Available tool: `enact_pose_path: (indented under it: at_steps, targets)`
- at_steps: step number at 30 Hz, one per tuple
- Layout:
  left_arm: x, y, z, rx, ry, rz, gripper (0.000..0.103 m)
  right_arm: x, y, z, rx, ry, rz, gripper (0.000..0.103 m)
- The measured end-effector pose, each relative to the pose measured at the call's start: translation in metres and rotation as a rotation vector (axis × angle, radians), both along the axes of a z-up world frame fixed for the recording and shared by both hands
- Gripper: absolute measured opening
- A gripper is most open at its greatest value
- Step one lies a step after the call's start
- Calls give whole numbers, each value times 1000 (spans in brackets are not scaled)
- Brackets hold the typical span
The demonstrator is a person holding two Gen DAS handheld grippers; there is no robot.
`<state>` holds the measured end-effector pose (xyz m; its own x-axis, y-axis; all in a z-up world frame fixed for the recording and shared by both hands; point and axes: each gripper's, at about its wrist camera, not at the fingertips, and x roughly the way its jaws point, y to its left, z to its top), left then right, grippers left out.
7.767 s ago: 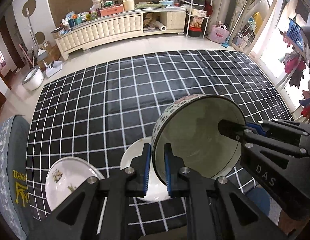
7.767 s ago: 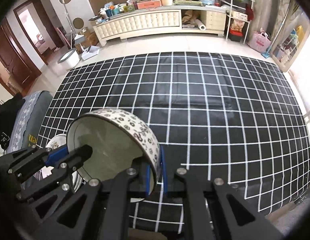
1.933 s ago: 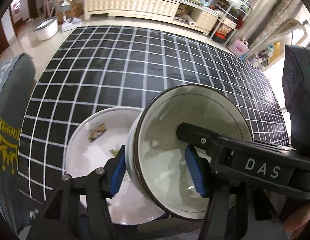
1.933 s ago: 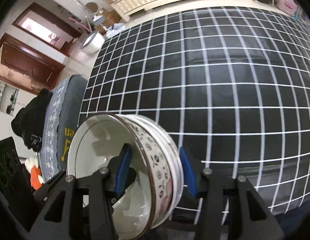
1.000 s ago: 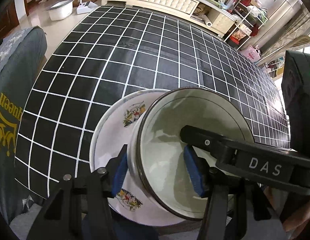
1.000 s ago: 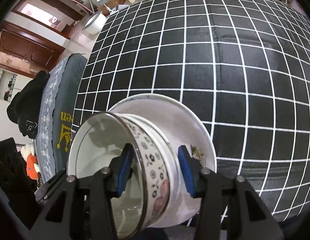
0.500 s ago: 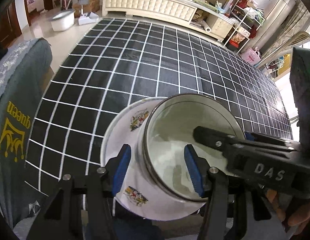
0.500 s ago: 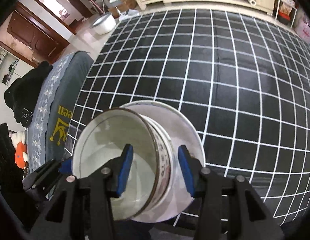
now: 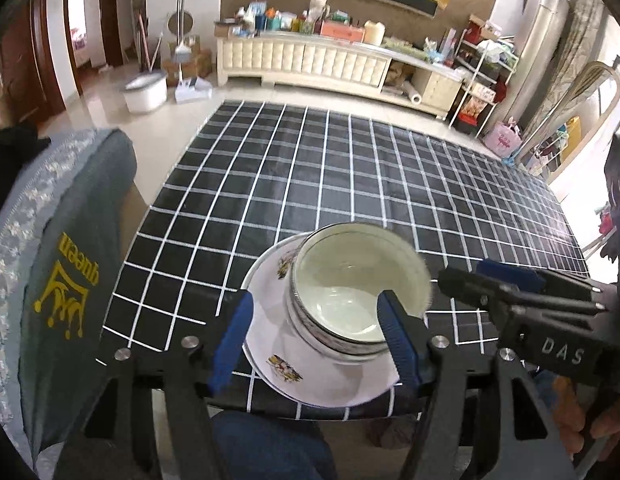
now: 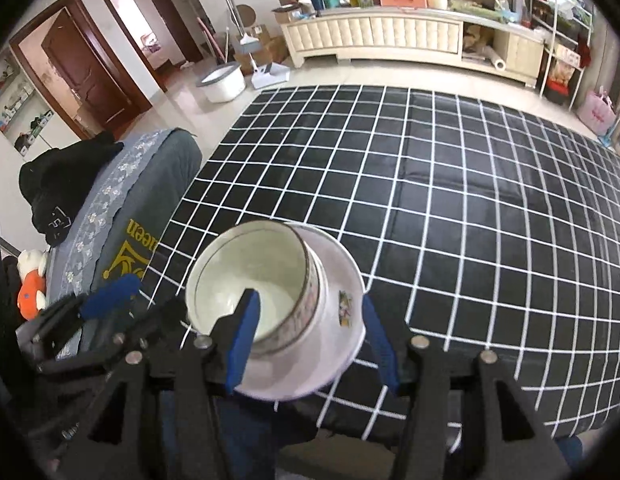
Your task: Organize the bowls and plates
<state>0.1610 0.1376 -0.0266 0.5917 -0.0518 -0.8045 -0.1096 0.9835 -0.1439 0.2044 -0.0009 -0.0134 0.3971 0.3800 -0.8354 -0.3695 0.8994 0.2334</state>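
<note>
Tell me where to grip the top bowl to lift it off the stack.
Pinch the top bowl at its near rim, one finger inside, one outside, coming from above. It sits upright, nested in another bowl on the plate, so only the rim is exposed.

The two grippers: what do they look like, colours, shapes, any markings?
Both are black, angular frames with silver screws, each ending in two fingers faced with blue pads. The left gripper and right gripper look alike. The right gripper's body shows white "DAS" lettering in the left wrist view. No cables are visible.
</note>
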Motion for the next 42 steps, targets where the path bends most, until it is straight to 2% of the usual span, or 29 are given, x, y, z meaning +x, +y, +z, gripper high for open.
enact_pose_path:
  at_steps: [11,15,20,30,36,42]
  targets:
    - [-57,-44,45,5,-129,-42,62,-60,-36,38,-35,-146,-31,58]
    - [-85,-56,63,45,-211,-33,62,-89,-46,53,-59,-246,-56,66]
    - [-119,-66,77,39,-270,-19,62,-119,-58,65,-49,-327,-86,69]
    - [-168,-98,84,125,-343,-71,62,-166,-79,69,-38,-411,-118,74]
    - [-187,-101,82,138,-361,-62,62,-190,-84,72,-58,-479,-142,79]
    - [-202,-103,84,133,-380,-79,63,-205,-89,74,-52,-497,-142,80]
